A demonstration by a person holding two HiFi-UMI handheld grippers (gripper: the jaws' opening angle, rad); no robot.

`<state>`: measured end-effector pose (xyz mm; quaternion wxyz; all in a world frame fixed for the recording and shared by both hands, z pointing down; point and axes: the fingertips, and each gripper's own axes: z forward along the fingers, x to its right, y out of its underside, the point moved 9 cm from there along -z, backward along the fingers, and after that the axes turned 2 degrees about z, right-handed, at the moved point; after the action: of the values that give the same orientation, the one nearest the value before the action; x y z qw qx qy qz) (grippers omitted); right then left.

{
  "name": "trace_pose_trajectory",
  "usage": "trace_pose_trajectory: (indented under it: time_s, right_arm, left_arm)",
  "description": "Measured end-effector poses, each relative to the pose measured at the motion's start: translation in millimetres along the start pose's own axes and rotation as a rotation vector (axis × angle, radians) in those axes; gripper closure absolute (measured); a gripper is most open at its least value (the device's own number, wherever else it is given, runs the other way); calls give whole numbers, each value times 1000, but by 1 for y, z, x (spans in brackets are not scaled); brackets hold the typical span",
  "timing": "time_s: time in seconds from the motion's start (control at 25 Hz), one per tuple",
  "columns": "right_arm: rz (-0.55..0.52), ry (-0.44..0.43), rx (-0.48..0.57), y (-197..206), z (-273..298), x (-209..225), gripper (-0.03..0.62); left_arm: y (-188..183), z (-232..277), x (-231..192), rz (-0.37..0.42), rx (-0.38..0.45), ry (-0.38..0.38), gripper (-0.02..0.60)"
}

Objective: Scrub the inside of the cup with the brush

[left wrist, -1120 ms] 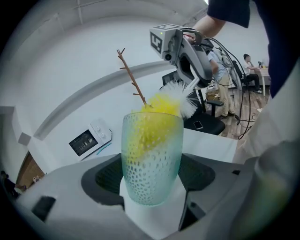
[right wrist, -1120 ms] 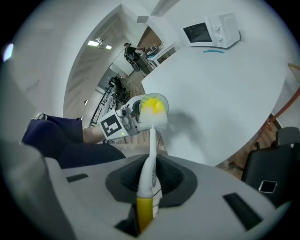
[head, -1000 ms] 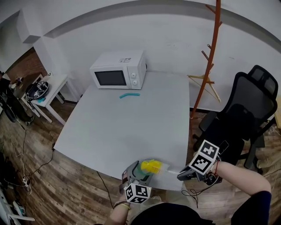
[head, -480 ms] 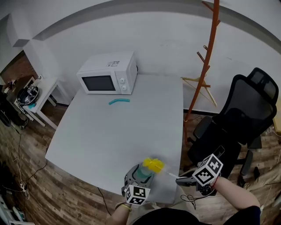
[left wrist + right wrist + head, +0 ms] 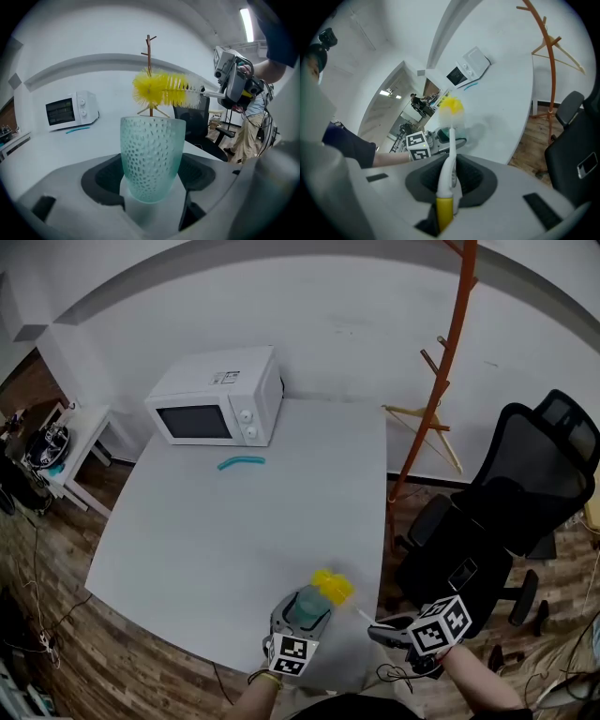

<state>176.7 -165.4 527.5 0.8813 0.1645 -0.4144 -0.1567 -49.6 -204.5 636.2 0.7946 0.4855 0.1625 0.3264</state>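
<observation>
A pale green dimpled cup (image 5: 151,157) stands upright between the jaws of my left gripper (image 5: 151,187), which is shut on it; in the head view the cup (image 5: 305,607) sits over the table's near edge with my left gripper (image 5: 298,620) on it. My right gripper (image 5: 449,187) is shut on the white and yellow handle of a brush (image 5: 450,154). The brush's yellow bristle head (image 5: 159,90) hovers just above the cup's rim, outside the cup. In the head view the brush head (image 5: 332,586) lies at the cup's far right, and my right gripper (image 5: 386,632) is off the table's right edge.
A white table (image 5: 234,531) carries a white microwave (image 5: 211,397) at the back left and a teal curved piece (image 5: 241,462) in front of it. An orange coat stand (image 5: 448,362) and a black office chair (image 5: 497,521) stand to the right. A small side table (image 5: 66,442) is at the left.
The brush head has lifted and shifted a little to the far right of the cup. My right gripper has moved down and away from the table. The head view has panned right.
</observation>
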Motion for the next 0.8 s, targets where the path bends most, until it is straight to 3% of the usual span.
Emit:
trace_pose_trajectory:
  time_s: [0.24,0.48,0.8]
  right_arm:
    - [21,-27,18,-2,5,-1,543]
    - [20,-38,17,-1,12,-5,543]
    - [7,-33,27,10,14,-22,543]
  left_arm:
    - [14,0,5,-17,-5,-13,213]
    - [27,-8,4,-33,-78,-21,213]
    - [34,-17,3,-85,-100,-22,212]
